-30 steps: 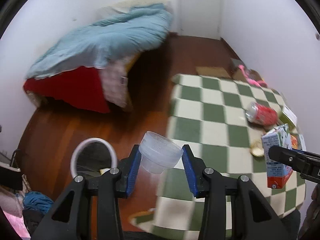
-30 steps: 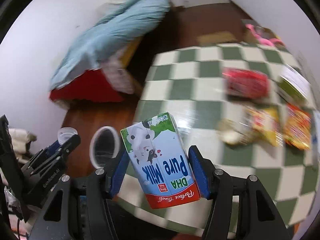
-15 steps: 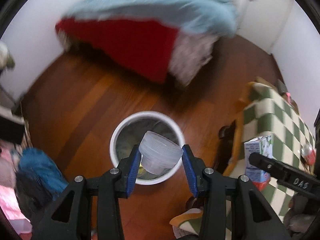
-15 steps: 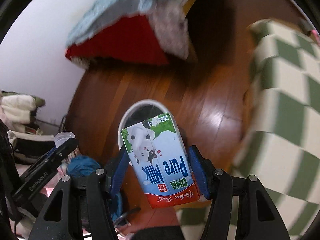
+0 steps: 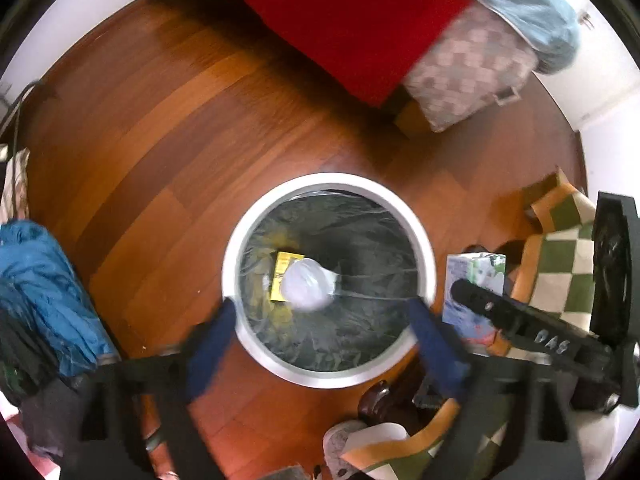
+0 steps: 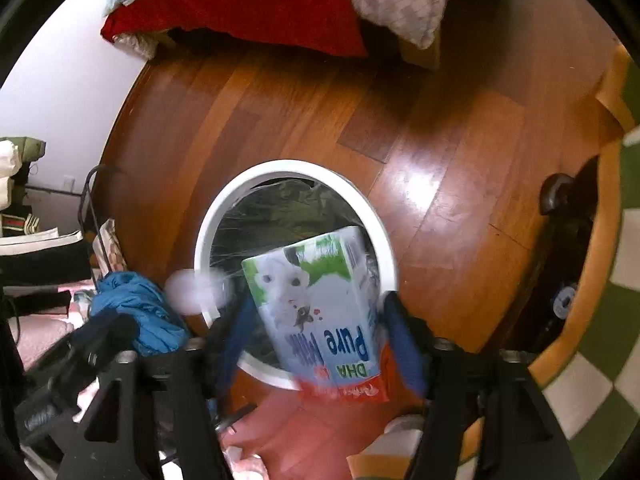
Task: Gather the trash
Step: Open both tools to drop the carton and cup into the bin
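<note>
In the left wrist view, the left hand-held gripper point(image 5: 320, 336) sits at the bottom centre of the frame with its blue pads spread wide and nothing between them: released. Straight ahead of it, in the middle of the frame, the white-rimmed trash bin point(image 5: 424, 248) opens toward the camera, so this gripper is directly over the bin's mouth. A clear plastic cup point(image 5: 308, 286), blurred, shows within the mouth beside a yellow packet point(image 5: 280, 268) on the liner; whether the cup is falling or already at rest cannot be told.

To the right in the same frame, just outside the rim, the milk carton point(image 5: 474, 276) is visible with the other gripper's black finger across it, and the checked desk point(image 5: 568, 280) lies at the right edge.

In the right wrist view, the right hand-held gripper point(image 6: 316, 340) grasps the carton point(image 6: 320, 312) by its sides, long axis pointing up the frame and leaning toward the bin point(image 6: 224, 216). The carton's top overlaps the bin's opening, while its red base hangs over the near rim and the wooden floor point(image 6: 440, 152). By my reading, the right gripper needs to carry the carton a little further forward, toward the upper left of the frame, before letting go.
</note>
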Motion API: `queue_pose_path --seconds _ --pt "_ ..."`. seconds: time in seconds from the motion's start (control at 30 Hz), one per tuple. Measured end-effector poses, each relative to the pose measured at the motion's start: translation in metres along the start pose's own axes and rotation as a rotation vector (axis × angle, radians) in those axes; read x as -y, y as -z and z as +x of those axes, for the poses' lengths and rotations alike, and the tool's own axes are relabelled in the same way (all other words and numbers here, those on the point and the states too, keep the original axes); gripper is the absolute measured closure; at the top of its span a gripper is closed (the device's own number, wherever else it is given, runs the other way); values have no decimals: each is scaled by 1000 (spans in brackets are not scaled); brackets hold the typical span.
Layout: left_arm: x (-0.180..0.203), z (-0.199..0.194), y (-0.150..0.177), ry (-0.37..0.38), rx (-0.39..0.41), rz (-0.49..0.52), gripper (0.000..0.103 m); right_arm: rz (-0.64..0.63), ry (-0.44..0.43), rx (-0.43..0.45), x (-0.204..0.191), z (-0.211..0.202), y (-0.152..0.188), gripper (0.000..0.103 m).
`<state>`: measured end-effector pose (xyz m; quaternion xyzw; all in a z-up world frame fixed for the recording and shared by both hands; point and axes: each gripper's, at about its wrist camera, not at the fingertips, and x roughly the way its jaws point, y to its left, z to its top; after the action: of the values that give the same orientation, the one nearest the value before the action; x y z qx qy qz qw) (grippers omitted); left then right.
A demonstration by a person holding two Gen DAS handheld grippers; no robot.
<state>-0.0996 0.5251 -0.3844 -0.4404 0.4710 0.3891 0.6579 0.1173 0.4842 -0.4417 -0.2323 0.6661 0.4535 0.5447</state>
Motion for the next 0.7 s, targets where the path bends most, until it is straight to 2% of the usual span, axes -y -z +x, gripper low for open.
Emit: queue_pose_path --seconds 0.03,0.07,0.17,0.37,0.53,0.7 --pt "-3 2 2 -9 0 -7 10 -7 -5 0 1 2 -2 9" --pt "-7 3 7 -29 1 -12 10 -15 -13 1 2 4 -4 3" --pt "-18 4 19 -99 9 -6 9 -41 -10 5 4 6 -3 2" --pt "-27 -9 44 -212 57 3 9 -64 123 13 1 1 24 1" --pt "-26 -27 61 -265 92 35 9 -91 179 42 -3 -15 55 1" --pt "-19 -40 71 -277 108 48 9 -119 205 66 -18 -37 81 1"
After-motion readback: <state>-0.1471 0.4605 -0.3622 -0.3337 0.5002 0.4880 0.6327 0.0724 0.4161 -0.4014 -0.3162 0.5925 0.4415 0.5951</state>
